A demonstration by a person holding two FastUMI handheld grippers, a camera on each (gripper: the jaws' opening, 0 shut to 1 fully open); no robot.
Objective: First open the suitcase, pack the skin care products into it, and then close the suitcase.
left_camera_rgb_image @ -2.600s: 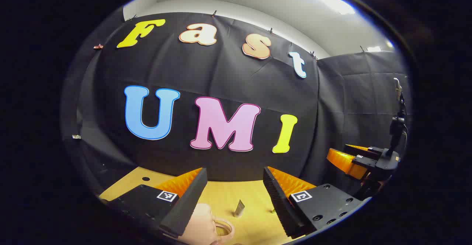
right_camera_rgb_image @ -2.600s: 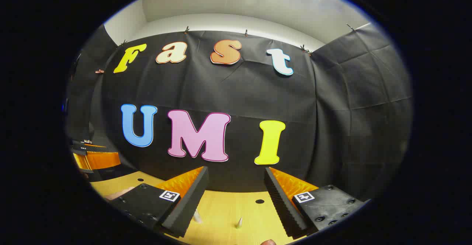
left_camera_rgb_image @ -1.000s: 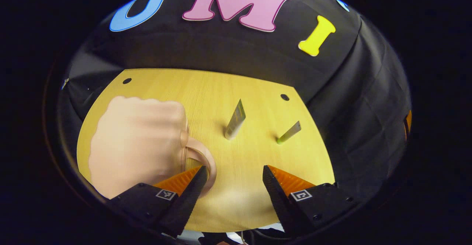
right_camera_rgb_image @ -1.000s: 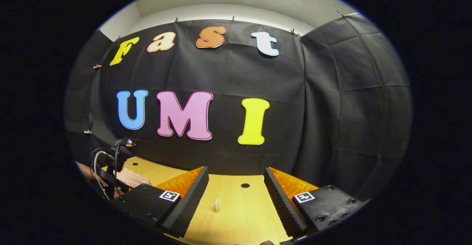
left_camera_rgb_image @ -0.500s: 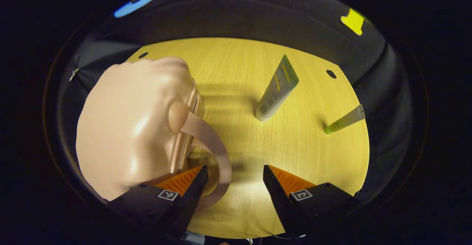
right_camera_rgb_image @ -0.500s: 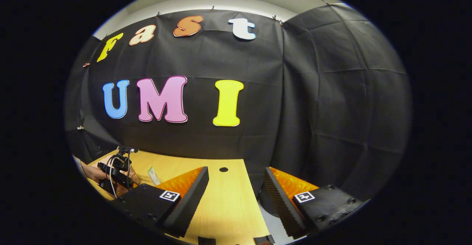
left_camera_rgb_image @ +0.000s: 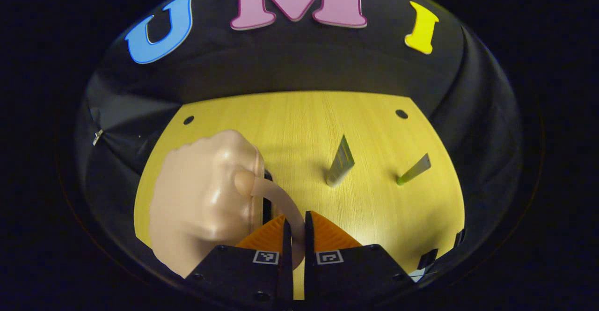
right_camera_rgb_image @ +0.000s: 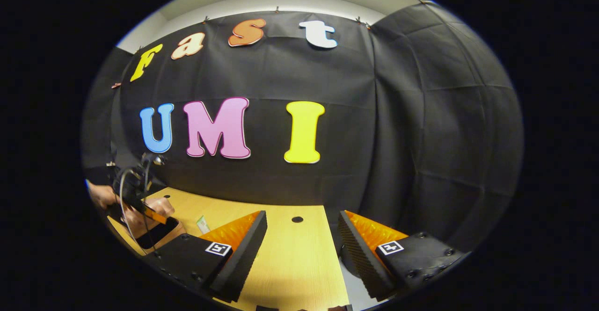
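Left gripper [left_camera_rgb_image: 295, 236]: newly clamped on curved handle [left_camera_rgb_image: 281, 203] of small glossy pink suitcase [left_camera_rgb_image: 206, 203] | right gripper [right_camera_rgb_image: 302, 250]: apart, idle | two upright tubes beyond handle, unpacked | opening begins.

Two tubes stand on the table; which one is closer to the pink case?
The larger grey-green tube, standing cap-down near the table's middle, is closer to the pink suitcase. The thinner tube with the bright green cap stands farther right.
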